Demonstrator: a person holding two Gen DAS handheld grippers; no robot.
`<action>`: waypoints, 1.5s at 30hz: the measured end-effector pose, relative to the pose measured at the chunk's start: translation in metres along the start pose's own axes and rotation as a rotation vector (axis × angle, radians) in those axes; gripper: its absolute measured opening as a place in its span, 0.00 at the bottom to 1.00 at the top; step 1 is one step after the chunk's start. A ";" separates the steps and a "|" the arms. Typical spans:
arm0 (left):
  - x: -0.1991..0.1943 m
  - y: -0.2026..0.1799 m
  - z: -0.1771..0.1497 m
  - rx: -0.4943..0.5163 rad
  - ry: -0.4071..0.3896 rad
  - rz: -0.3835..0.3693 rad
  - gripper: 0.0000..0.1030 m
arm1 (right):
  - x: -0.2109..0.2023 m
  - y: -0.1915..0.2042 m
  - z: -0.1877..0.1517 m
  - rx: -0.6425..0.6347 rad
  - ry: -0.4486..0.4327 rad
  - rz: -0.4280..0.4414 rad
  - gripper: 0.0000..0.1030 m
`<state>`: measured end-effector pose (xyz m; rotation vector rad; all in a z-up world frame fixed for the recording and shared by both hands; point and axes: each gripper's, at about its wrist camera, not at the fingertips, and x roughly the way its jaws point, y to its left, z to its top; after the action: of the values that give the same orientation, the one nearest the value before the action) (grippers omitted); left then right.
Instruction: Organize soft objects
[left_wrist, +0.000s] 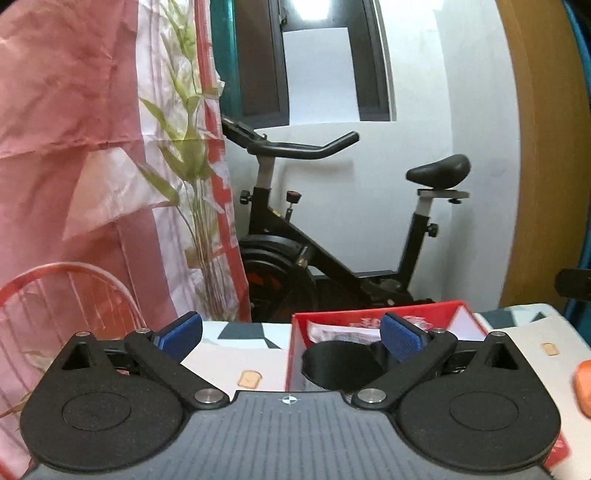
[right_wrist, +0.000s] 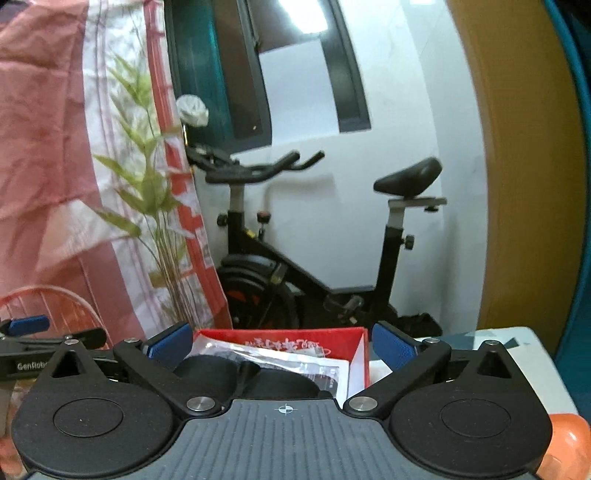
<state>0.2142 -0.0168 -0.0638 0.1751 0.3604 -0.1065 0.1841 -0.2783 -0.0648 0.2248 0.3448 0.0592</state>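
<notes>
A red box stands on the patterned table and holds a black soft object and clear plastic-wrapped items. My left gripper is open and empty, raised over the box's near edge. My right gripper is open and empty above the same red box, with the black soft objects and plastic packets between its blue pads. An orange soft object lies at the right edge of the left wrist view and shows in the right wrist view.
A black exercise bike stands behind the table against a white wall. A pink curtain and a green plant are at the left. A red wire chair back is near left. The left gripper shows at the left.
</notes>
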 end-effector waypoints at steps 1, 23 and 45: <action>-0.008 0.000 0.002 -0.004 0.002 -0.011 1.00 | -0.012 0.003 0.002 0.001 -0.012 -0.007 1.00; -0.179 0.005 0.011 -0.076 -0.103 -0.022 1.00 | -0.174 0.067 0.008 -0.089 -0.062 -0.011 1.00; -0.197 0.015 0.007 -0.118 -0.144 0.021 1.00 | -0.183 0.085 0.011 -0.122 -0.069 -0.032 1.00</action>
<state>0.0355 0.0110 0.0157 0.0537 0.2209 -0.0764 0.0139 -0.2148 0.0244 0.1007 0.2754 0.0402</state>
